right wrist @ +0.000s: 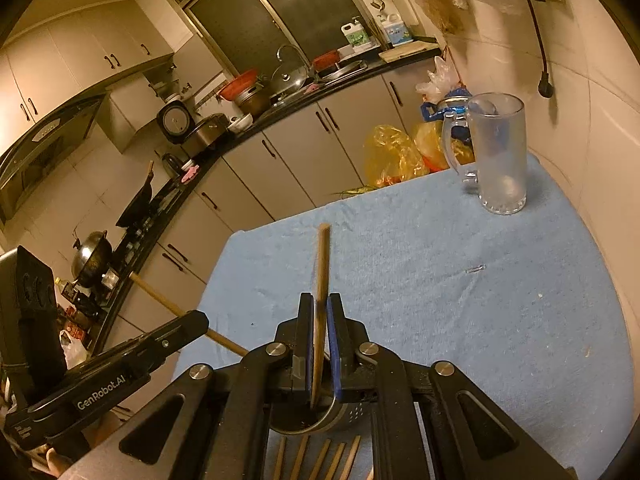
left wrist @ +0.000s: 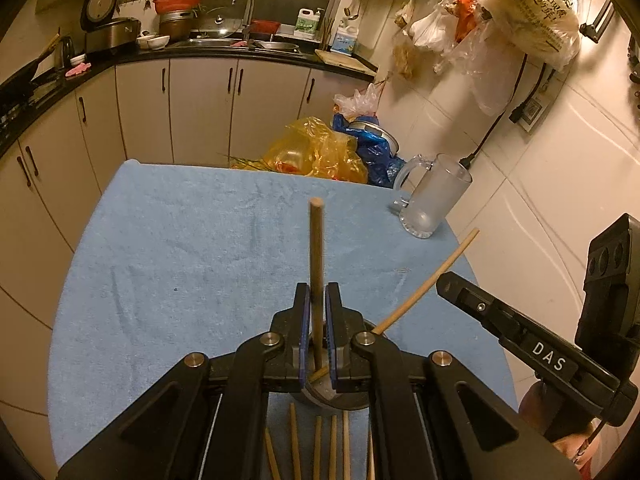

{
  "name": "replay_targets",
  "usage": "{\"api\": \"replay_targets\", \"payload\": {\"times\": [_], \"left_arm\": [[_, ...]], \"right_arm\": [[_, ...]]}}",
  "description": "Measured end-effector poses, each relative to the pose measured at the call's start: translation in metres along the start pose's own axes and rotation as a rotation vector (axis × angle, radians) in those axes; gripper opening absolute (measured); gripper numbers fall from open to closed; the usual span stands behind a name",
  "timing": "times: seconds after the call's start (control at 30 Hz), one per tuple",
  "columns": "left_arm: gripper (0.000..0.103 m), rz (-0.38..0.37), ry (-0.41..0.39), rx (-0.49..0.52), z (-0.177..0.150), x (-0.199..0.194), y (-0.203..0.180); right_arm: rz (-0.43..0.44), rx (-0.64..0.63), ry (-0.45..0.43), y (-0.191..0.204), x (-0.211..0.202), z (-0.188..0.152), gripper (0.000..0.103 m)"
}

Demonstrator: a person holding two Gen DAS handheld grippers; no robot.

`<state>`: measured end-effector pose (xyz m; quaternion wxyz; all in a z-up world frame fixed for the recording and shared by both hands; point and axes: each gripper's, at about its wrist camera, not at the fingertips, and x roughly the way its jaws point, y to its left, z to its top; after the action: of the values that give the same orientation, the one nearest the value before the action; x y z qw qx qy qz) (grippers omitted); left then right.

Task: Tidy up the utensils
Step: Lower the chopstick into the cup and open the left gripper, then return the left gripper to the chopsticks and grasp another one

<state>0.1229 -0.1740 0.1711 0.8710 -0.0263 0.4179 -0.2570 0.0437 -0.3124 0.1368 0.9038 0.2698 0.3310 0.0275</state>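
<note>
Both tools pinch slim round wooden chopsticks [left wrist: 316, 256] above perforated metal holder [right wrist: 340, 416].

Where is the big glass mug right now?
The glass mug stands upright at the far right corner of the blue towel, near the tiled wall, with yellow plastic bags just behind it.

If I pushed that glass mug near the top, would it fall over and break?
Probably it could tip: the glass mug is tall and narrow, and looks empty. Its thick base should steady it a little. The blue towel beneath would likely grip rather than let it slide. Being glass, a fall might crack it.
</note>
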Motion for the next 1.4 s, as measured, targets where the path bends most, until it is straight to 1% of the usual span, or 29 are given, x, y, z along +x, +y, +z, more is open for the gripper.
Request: {"api": "replay_targets", "payload": {"times": [0.03,0.1,0.17,0.37,0.47,0.57,0.63,0.7,0.83,0.93,1.07,1.17,1.2,1.3,1.4], "left_arm": [[0.021,0.0,-0.005,-0.001,0.0,-0.001,0.001],[0.028,0.006,-0.025,0.001,0.0,-0.009,0.002],[0.028,0.008,-0.043,0.006,0.0,-0.017,0.001],[0.028,0.001,-0.074,0.01,-0.005,-0.043,0.001],[0.028,-0.003,-0.089,0.014,-0.013,-0.057,0.002],[0.028,-0.012,-0.101,0.013,-0.027,-0.072,0.006],[0.03,-0.018,-0.101,0.003,-0.037,-0.078,0.012],[0.031,-0.017,-0.087,-0.01,-0.053,-0.08,0.02],[0.031,-0.003,-0.03,-0.053,-0.092,-0.073,0.04],[0.031,0.013,0.034,-0.091,-0.128,-0.059,0.059],[0.031,0.049,0.111,-0.142,-0.172,-0.038,0.083],[0.031,0.045,0.173,-0.193,-0.185,-0.022,0.098],[0.031,0.042,0.184,-0.196,-0.188,-0.019,0.1],[0.031,0.031,0.202,-0.195,-0.183,-0.01,0.097],[0.031,0.054,0.225,-0.172,-0.176,0.004,0.089]], "right_arm": [[-0.001,0.003,-0.002,0.0,-0.002,0.0,0.01],[0.004,0.005,-0.01,-0.001,-0.006,-0.001,0.013],[0.012,0.004,-0.022,-0.001,-0.014,-0.001,0.017],[0.035,0.026,-0.051,-0.005,-0.042,-0.012,0.018],[0.046,0.033,-0.057,-0.007,-0.055,-0.022,0.018],[0.058,0.039,-0.044,-0.009,-0.062,-0.035,0.019],[0.06,0.043,-0.032,-0.011,-0.066,-0.046,0.02],[0.063,0.047,-0.003,-0.015,-0.065,-0.06,0.021],[0.056,0.064,0.06,-0.028,-0.058,-0.091,0.021],[0.046,0.108,0.122,-0.043,-0.046,-0.118,0.021],[0.031,0.13,0.186,-0.057,-0.035,-0.149,0.021],[0.023,0.156,0.229,-0.066,-0.026,-0.17,0.021],[0.022,0.165,0.24,-0.068,-0.024,-0.176,0.021],[0.021,0.18,0.255,-0.072,-0.02,-0.185,0.021],[0.022,0.18,0.248,-0.07,-0.02,-0.183,0.021]]}}
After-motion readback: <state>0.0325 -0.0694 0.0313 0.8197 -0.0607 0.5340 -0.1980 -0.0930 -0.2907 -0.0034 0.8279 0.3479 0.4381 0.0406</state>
